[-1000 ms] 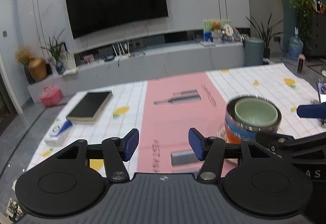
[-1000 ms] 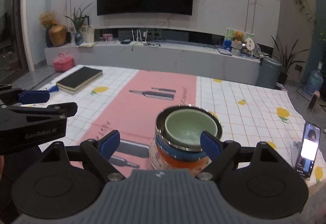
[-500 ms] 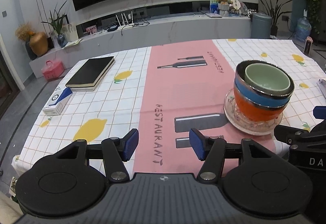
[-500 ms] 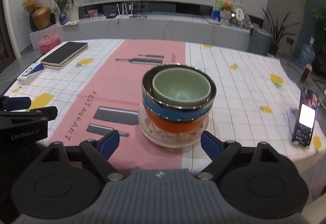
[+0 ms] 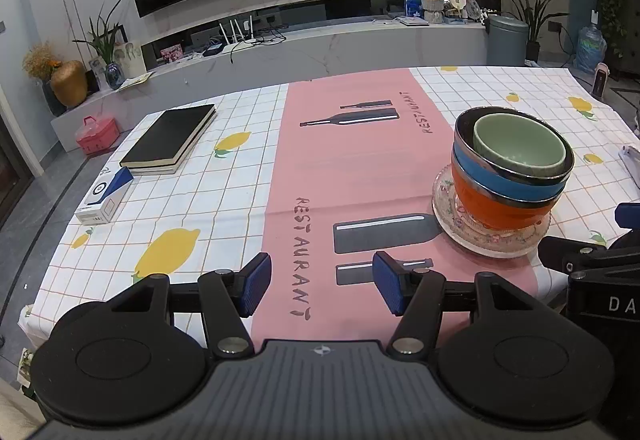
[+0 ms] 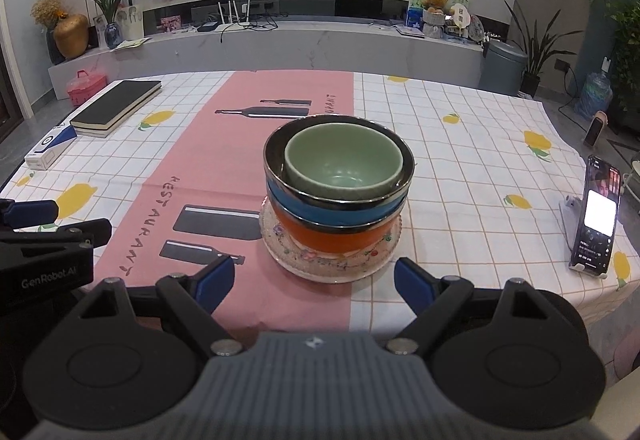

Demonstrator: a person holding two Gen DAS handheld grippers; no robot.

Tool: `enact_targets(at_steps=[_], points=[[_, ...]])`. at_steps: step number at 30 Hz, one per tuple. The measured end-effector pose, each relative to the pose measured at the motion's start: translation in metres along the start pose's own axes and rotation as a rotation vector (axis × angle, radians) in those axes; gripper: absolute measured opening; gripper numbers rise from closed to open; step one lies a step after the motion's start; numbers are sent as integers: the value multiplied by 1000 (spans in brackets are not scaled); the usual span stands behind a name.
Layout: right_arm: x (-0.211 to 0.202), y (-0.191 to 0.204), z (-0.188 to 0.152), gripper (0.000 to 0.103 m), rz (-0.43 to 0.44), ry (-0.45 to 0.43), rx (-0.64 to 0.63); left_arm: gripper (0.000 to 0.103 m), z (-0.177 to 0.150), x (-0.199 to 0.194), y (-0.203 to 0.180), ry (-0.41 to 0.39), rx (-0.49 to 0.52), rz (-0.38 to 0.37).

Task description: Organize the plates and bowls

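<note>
Covering the whole table is a big cloth (image 6: 460, 144) with white squares, yellow lemons and a wide pink stripe down the middle. On the pink stripe, near the front edge, sits a see-through glass plate (image 6: 332, 264) with little flowers on it. Three bowls are stacked on that plate: an orange bowl (image 6: 340, 238) at the bottom, a blue bowl (image 6: 332, 209) with a shiny rim inside it, and a small green bowl (image 6: 343, 164) on top. The right gripper (image 6: 314, 282) hangs just in front of the plate with its blue jaws spread wide and nothing held between them. The left gripper (image 5: 322, 286) is off to the left of the stack, over the pink stripe, with its jaws open too and holding nothing. Far on the left lie a black book (image 6: 116, 108) and a small blue and white box (image 6: 50, 148). A phone (image 6: 596, 228) stands lit up on the right side.
</note>
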State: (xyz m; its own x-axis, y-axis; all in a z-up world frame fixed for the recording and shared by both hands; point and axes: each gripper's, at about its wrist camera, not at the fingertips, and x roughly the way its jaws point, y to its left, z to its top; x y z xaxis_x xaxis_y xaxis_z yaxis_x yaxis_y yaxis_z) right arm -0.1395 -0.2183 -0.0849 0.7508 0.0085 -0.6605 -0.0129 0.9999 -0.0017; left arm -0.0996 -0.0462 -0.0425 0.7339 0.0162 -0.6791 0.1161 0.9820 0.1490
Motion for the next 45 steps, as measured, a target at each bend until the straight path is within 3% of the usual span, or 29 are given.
enact_targets(at_steps=[45], points=[[4, 0, -2, 86, -2, 13, -4, 69, 0, 1, 6, 5, -11, 0]])
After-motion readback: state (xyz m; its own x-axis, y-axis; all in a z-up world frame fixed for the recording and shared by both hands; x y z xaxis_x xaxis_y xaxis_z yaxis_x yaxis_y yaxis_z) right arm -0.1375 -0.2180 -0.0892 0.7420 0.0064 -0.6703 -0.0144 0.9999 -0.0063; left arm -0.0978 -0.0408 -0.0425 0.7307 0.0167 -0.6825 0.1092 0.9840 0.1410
